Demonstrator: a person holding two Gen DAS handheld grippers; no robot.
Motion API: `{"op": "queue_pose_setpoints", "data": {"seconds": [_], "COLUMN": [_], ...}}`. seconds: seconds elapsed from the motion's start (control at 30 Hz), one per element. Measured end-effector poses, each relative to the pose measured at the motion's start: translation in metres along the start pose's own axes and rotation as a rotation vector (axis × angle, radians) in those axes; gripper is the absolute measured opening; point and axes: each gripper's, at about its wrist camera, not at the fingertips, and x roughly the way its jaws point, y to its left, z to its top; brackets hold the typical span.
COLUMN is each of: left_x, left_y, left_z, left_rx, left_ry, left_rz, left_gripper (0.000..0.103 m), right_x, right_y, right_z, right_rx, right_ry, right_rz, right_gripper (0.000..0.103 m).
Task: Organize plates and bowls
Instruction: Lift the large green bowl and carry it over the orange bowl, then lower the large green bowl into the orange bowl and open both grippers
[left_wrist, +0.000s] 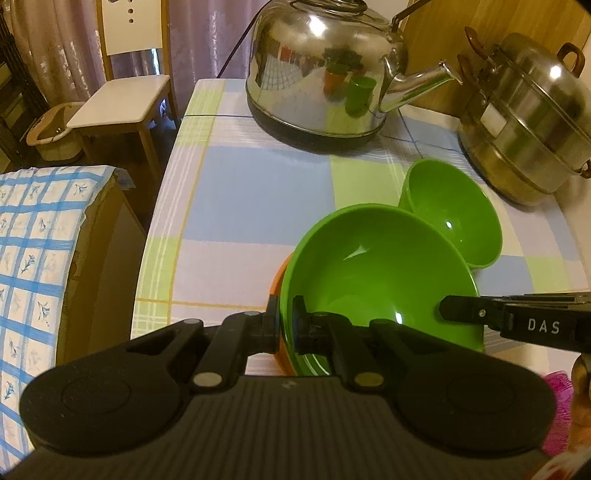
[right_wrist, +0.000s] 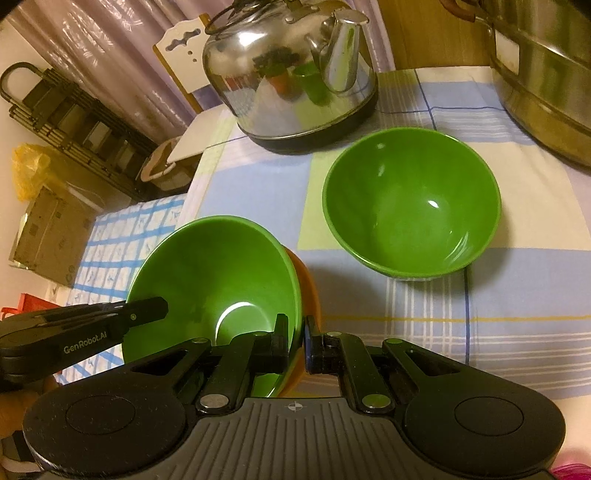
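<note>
- We counted three bowls in all: two green and one orange.
- Furthest left beyond the tabletop (left_wrist: 258, 192) stood one wooden chair (left_wrist: 122, 107), with one blue-checked cloth (left_wrist: 40, 236) lower down on the same side.
- Our left claw (left_wrist: 286, 325) was pinched onto the near-left rim of the nested green bowl (left_wrist: 376, 273), one finger outside the rim and one inside.
- That green bowl sat tilted inside the single orange bowl (left_wrist: 282, 280), of which only a sliver showed along the left edge in the left wrist view and along the right edge (right_wrist: 306, 284) in the right wrist view.
- Whether that finger also pressed on the orange bowl's wall we could not tell.
- Our right claw (right_wrist: 295, 343) was closed on the opposite side of the same stack; its fingers straddled the green rim, and the orange edge lay in the narrow gap too.
- In the left wrist view the right claw reached in from the right, touching the green bowl's rim.
- The second green bowl (right_wrist: 412, 203) stood alone and upright on the checked cloth, just beyond and right of the stack.
- Behind the bowls stood one steel kettle (left_wrist: 321, 70).
- At the far right stood one stacked steel steamer pot (left_wrist: 524, 129), near the lone green bowl but apart from it.
</note>
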Motion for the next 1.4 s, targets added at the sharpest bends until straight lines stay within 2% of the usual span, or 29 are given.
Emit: {"op": "queue_pose_setpoints", "data": {"seconds": [0.23, 0.37, 0.63, 0.8, 0.93, 1.0, 1.23, 1.4], "left_x": [0.006, 0.009, 0.008, 0.008, 0.007, 0.007, 0.006, 0.006], "left_y": [-0.001, 0.000, 0.002, 0.005, 0.004, 0.004, 0.004, 0.004], "left_z": [-0.002, -0.003, -0.004, -0.007, -0.008, -0.008, -0.008, -0.008], "left_rx": [0.022, 0.022, 0.010, -0.001, 0.002, -0.002, -0.006, -0.011], "left_ry": [-0.003, -0.001, -0.008, -0.012, -0.016, -0.018, -0.022, -0.024], "left_rz": [0.026, 0.036, 0.031, 0.025, 0.026, 0.026, 0.022, 0.023], "left_gripper": [0.005, 0.005, 0.005, 0.005, 0.004, 0.004, 0.005, 0.005], "right_x": [0.005, 0.005, 0.004, -0.007, -0.014, -0.012, -0.001, -0.005], "right_y": [0.001, 0.001, -0.003, -0.003, 0.001, 0.003, -0.004, -0.003], "right_z": [-0.001, -0.001, -0.002, -0.005, -0.005, -0.005, -0.004, -0.005], "right_rx": [-0.002, -0.006, -0.002, -0.016, -0.050, -0.071, -0.037, -0.054], "right_ry": [0.003, -0.008, -0.018, -0.054, -0.082, -0.076, -0.044, -0.053], "right_rz": [-0.003, -0.009, 0.012, 0.019, 0.006, 0.000, 0.006, 0.007], "right_gripper": [0.008, 0.012, 0.013, 0.013, 0.013, 0.007, 0.006, 0.006]}}
